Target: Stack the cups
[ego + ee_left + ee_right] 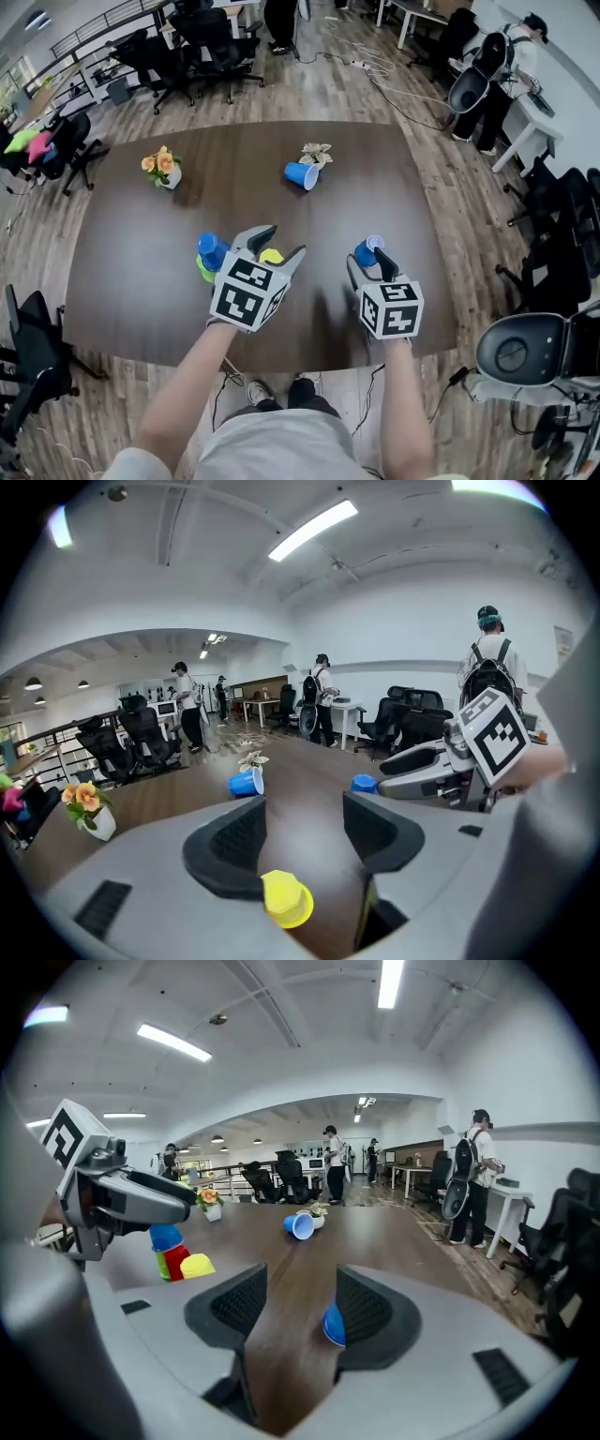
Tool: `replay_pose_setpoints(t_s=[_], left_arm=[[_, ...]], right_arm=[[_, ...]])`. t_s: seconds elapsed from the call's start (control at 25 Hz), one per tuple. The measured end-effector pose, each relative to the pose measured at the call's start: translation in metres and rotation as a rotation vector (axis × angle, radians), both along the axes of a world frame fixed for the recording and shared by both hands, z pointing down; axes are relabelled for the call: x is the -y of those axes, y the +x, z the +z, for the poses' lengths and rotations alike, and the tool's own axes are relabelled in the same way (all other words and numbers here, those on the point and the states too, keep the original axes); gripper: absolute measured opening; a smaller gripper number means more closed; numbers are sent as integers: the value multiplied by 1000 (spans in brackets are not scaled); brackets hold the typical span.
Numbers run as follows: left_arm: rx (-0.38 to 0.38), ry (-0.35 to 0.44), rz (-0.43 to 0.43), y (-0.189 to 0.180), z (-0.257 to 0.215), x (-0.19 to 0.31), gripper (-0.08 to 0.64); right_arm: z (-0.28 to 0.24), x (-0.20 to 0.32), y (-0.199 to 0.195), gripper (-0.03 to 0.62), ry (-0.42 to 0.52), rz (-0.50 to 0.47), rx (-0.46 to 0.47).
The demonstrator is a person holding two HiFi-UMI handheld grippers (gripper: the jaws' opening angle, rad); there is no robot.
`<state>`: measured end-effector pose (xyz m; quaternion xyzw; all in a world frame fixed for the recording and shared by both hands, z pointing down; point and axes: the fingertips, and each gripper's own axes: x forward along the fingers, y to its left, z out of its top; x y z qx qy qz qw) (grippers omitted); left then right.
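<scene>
My left gripper is open over a yellow cup, which shows low beside the left jaw with no pad pressing it. Just left of it a blue cup tops a short stack of red and green cups. My right gripper is open too. A second blue cup sits at its tips, half hidden behind the right jaw. A third blue cup lies on its side at the far middle of the dark table.
A small vase of orange flowers stands at the far left and a pale plant next to the lying cup. Office chairs ring the table. People stand at desks beyond.
</scene>
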<state>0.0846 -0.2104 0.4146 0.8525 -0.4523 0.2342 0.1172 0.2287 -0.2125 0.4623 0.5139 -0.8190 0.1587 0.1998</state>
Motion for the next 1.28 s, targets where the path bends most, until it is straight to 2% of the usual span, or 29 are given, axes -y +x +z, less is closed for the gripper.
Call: replay_pose_setpoints(t_s=[0.24,0.36,0.6,0.76,0.96,1.28], left_arm=[[10,-37,-13,14,17,17,256],[18,-47,-29,13,22,25,256],[31,-62,-70,3,28,34,256],[38,-59,-99,-6,26,36,255],[33,-21,-139,-32,7,34,255],[22,36,-225,-87,-22,17,255]], right_arm=[[31,25,31,222,-38,17,-88],[47,37,38,247,-74,6,-119],[71,53,46,245,-123,-13,-133],[68,59,45,229,-115,-50,-137],[41,64,18,229,-75,-104,-147],[-9,56,-56,229,-20,-244,-99]])
